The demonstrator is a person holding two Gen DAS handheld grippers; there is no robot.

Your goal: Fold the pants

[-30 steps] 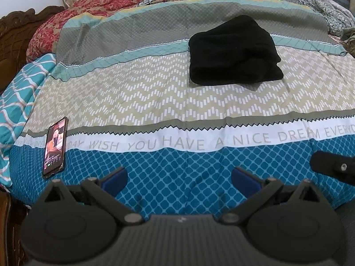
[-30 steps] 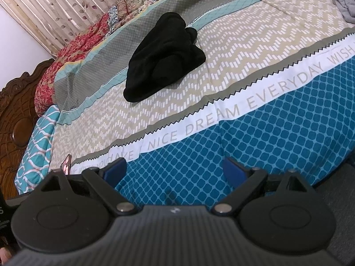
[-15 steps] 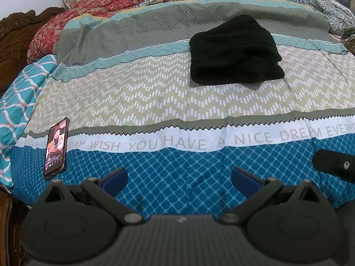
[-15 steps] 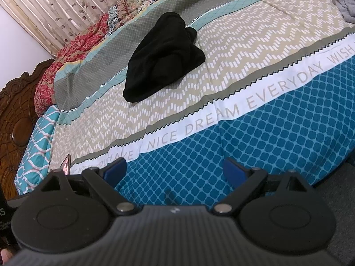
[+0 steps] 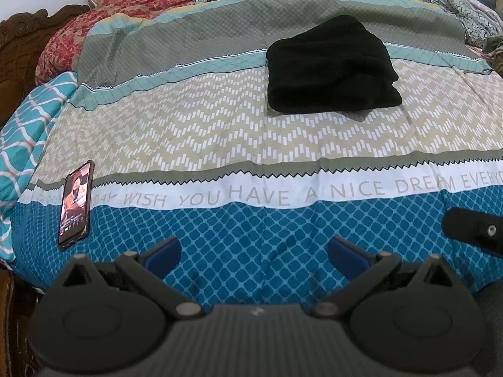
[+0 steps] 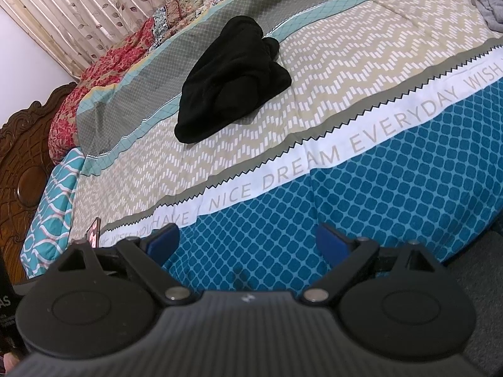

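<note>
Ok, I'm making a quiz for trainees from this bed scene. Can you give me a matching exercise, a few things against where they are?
Things:
1. black folded pants
2. dark-cased smartphone
3. red floral quilt
4. left tool

Places:
A. near the carved headboard
B. over the blue lattice band, open
C. on the beige zigzag band
D. lying at the bedspread's left edge

Pairs: 1-C, 2-D, 3-A, 4-B

Each hand-held gripper, left [image 5: 253, 251] and right [image 6: 248, 240], has a ribbed dark grey body flanked by two round black discs. Black linkage arms with silver pivot screws carry blue finger pads [image 5: 162, 251].
</note>
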